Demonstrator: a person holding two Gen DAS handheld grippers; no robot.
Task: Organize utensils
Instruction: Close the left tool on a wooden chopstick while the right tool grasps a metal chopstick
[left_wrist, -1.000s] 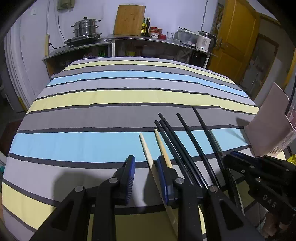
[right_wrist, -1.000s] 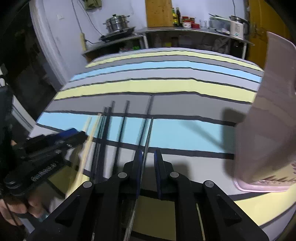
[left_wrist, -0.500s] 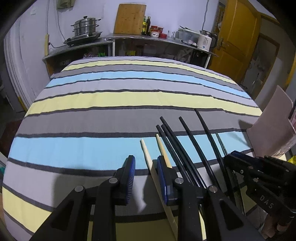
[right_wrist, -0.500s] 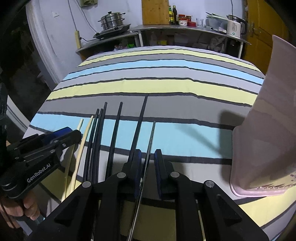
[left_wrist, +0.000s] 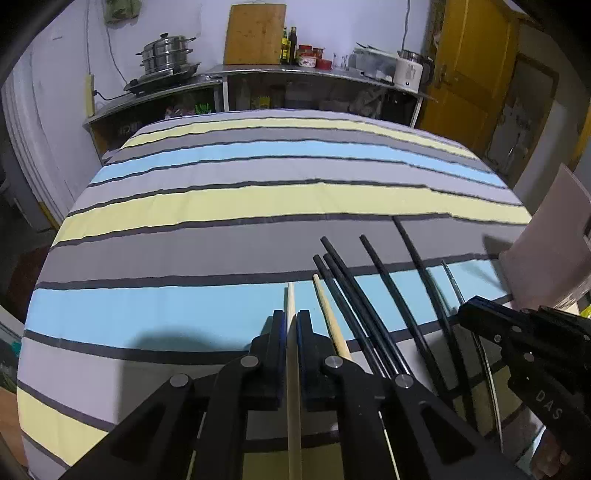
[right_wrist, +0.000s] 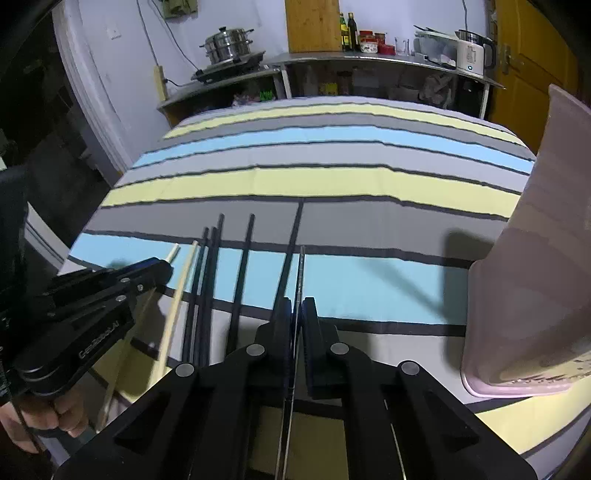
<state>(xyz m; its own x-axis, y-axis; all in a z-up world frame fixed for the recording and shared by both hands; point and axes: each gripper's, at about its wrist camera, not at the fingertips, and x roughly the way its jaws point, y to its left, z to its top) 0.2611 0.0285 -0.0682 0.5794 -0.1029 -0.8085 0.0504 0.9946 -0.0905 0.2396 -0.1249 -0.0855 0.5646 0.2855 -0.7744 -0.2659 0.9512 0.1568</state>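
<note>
Several chopsticks lie side by side on a striped cloth (left_wrist: 221, 206). My left gripper (left_wrist: 291, 325) is shut on a pale wooden chopstick (left_wrist: 291, 299), the leftmost one. A second wooden chopstick (left_wrist: 330, 317) lies just right of it. Several black chopsticks (left_wrist: 354, 288) lie further right. My right gripper (right_wrist: 298, 310) is shut on a thin metal chopstick (right_wrist: 300, 269), the rightmost one. The left gripper also shows in the right wrist view (right_wrist: 162, 267), and the right gripper shows in the left wrist view (left_wrist: 465, 314).
A pink plastic container (right_wrist: 535, 266) stands on the cloth at the right, close to my right gripper. A counter (left_wrist: 295, 74) with a steamer pot, cutting board, bottles and kettle runs behind the table. A yellow door (left_wrist: 465, 70) is at the back right.
My left gripper shifted onto the leftmost wooden chopstick and closed on it. My right gripper closed on the thin metal chopstick.
</note>
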